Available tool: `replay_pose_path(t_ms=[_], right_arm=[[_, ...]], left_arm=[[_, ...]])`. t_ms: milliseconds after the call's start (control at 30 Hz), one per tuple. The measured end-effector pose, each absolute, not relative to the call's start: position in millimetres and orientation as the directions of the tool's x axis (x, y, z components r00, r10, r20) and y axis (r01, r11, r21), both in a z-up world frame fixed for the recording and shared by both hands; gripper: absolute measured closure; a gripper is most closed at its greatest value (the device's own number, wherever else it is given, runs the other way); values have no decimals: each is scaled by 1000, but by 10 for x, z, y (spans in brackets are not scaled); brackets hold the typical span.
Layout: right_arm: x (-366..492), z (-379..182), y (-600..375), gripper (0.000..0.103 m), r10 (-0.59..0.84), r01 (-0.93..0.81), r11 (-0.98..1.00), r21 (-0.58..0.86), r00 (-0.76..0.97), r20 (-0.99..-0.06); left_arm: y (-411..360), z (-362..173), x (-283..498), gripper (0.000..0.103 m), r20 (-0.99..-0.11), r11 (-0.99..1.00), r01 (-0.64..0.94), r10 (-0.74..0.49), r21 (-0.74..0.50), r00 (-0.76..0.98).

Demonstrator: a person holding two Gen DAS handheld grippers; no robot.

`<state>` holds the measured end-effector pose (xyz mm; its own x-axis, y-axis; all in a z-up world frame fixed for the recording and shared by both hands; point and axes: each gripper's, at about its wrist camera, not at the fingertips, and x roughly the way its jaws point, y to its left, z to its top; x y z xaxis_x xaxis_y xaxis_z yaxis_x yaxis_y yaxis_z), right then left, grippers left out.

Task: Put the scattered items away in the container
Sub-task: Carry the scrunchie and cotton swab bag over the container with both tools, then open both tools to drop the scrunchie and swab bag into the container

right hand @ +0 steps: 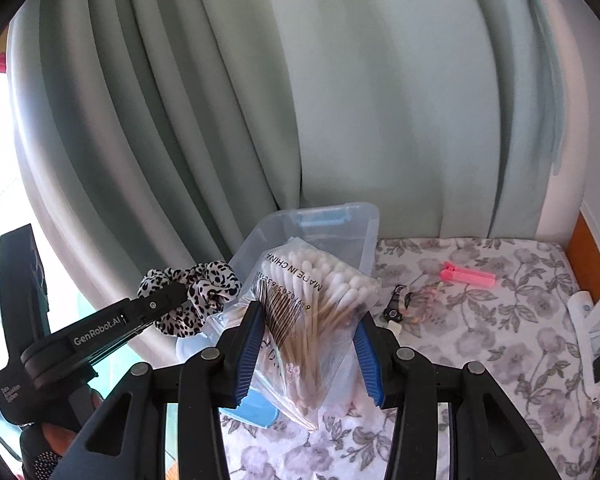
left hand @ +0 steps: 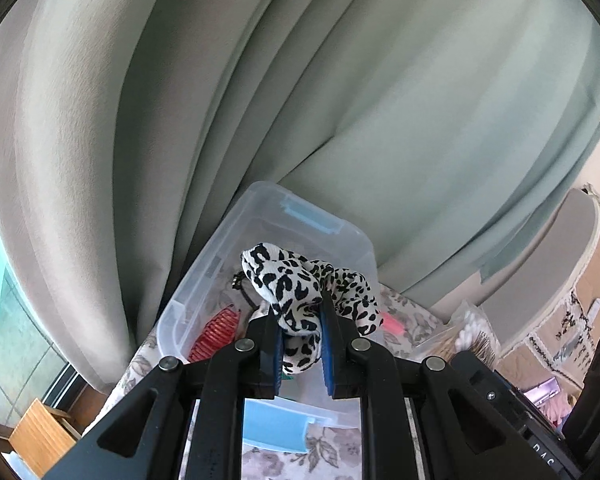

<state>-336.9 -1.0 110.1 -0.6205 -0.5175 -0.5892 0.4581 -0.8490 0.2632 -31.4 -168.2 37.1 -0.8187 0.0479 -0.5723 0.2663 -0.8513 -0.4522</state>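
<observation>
Left gripper (left hand: 300,334), marked "GenRobot.AI", pinches leopard scrunchie (left hand: 300,280); right gripper (right hand: 308,350) clamps cotton-swab bag (right hand: 320,300) printed "MADE IN CHINA".

Left claw (left hand: 300,344): blue-padded fingers (left hand: 277,350) drawn close, clamped on fabric and pointing toward 12 o'clock. Right claw (right hand: 309,346): fingers (right hand: 247,350) set wider, pressing a bag from both sides. In the right wrist view, left claw sits at 9 o'clock, raised.

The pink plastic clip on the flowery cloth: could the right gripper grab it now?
Probably not yet. The right gripper is shut on the clear bag of cotton swabs, so it is occupied. The pink plastic clip itself lies uncovered on the floral cloth.
</observation>
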Motion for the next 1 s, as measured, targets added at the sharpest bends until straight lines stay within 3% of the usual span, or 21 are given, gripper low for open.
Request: replay_pose_path(t_ms=[333,467,767,900,1000], right_arm=[[-3440,908,-227,54,-516,485,-839,245,-569,-641],[-3467,844,-277,54,-502,489,-842,227,-558,-660],[-3512,782,-323,53,-494,491,-843,220,-544,-678],[-3510,748,-320,45,-495,493,-841,223,-536,-684],[-3514,724,-312,38,-499,495,-839,226,-532,-684]], left_arm=[[-1843,220,-347,88,-600,-838,299,42,-457,-799],[-1860,193,-366,83,-608,-839,302,42,-453,-793],[-1896,161,-375,53,-617,-838,309,40,-449,-786],[-1878,151,-381,37,-622,-840,307,46,-448,-782],[-1857,162,-378,30,-626,-842,308,44,-442,-779]])
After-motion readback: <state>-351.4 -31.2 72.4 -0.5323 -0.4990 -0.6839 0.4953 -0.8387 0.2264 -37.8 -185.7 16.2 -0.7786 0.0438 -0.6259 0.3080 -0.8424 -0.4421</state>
